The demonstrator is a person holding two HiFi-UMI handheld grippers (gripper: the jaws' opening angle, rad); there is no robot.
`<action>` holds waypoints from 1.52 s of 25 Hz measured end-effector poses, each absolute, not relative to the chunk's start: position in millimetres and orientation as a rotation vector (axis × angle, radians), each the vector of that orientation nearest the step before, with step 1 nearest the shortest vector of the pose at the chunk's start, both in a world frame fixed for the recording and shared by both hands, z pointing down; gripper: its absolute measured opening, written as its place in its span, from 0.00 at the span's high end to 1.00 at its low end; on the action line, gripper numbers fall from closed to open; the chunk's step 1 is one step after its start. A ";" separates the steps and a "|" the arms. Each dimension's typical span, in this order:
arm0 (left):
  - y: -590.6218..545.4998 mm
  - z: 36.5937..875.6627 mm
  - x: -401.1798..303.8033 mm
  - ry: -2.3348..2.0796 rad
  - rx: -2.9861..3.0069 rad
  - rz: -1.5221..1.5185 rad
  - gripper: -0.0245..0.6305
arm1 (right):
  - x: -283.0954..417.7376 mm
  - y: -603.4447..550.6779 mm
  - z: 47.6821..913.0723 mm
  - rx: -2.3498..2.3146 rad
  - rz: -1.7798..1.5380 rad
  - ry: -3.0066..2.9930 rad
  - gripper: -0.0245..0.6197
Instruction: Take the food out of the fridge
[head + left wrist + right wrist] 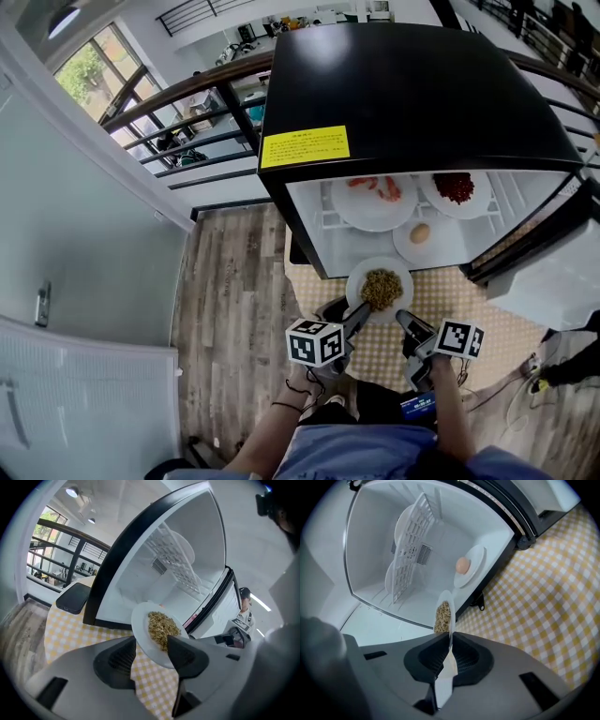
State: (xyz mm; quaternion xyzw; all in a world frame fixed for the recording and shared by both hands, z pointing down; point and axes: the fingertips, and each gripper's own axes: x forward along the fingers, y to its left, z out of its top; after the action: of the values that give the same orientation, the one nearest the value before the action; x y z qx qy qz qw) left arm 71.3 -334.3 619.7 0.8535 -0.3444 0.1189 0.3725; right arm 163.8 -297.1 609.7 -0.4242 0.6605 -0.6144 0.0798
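Observation:
A white plate of yellow-brown food (380, 288) hangs just outside the open black fridge (403, 94), over the checked tablecloth. My right gripper (405, 323) is shut on the plate's near rim, which runs edge-on between its pads in the right gripper view (450, 639). My left gripper (356, 321) is at the plate's left rim. Its jaws stand apart, with the plate (157, 632) slanting across the gap. Inside the fridge lie a plate of shrimp (375, 192), a plate of red food (457, 187) and a plate with an egg (421, 234).
The fridge stands on a table with a yellow checked cloth (487, 319), and its white door (553, 272) hangs open at the right. A black phone (72, 597) lies on the cloth left of the fridge. Wooden floor (234, 300) and a railing are at the left.

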 end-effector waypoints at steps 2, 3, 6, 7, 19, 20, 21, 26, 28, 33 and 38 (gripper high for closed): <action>-326.2 610.1 68.8 -0.892 2.210 0.316 0.63 | 162.1 -289.9 601.4 -1.273 -1.818 1.994 0.92; -322.2 604.8 67.8 -0.897 2.223 0.319 0.63 | 161.5 -285.9 597.2 -1.275 -1.808 2.004 0.92; -311.3 588.3 64.5 -0.906 2.264 0.318 0.63 | 159.5 -275.6 583.0 -1.269 -1.769 2.029 0.92; -307.8 583.2 62.9 -0.907 2.277 0.318 0.63 | 158.2 -272.3 578.5 -1.266 -1.758 2.031 0.92; -260.8 530.4 22.5 -0.929 2.383 0.274 0.63 | 112.6 -229.7 523.6 -1.143 -1.659 2.028 0.92; -255.4 526.8 17.8 -0.930 2.401 0.280 0.63 | 105.7 -225.9 518.0 -1.113 -1.648 2.025 0.92; -249.7 523.5 12.8 -0.930 2.416 0.285 0.63 | 98.5 -222.0 512.1 -1.084 -1.634 2.028 0.92; -222.7 514.4 -13.6 -0.927 2.445 0.280 0.63 | 80.2 -193.7 509.5 -1.166 -1.613 2.086 0.92; -212.9 512.3 -25.1 -0.930 2.452 0.276 0.63 | 69.0 -183.1 508.0 -1.176 -1.608 2.089 0.92; -182.8 505.5 -54.2 -0.912 2.475 0.247 0.63 | 44.2 -149.5 505.3 -1.243 -1.583 2.091 0.92; -152.9 503.6 -75.0 -0.881 2.515 0.258 0.63 | 11.3 -120.5 494.0 -1.151 -1.535 2.059 0.92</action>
State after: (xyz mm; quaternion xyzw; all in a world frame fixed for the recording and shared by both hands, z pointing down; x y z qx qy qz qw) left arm -75.0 -152.9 503.6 0.9142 -0.3203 0.0937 0.2298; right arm 11.3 -120.5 494.0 -0.4033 0.7220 -0.5381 0.1629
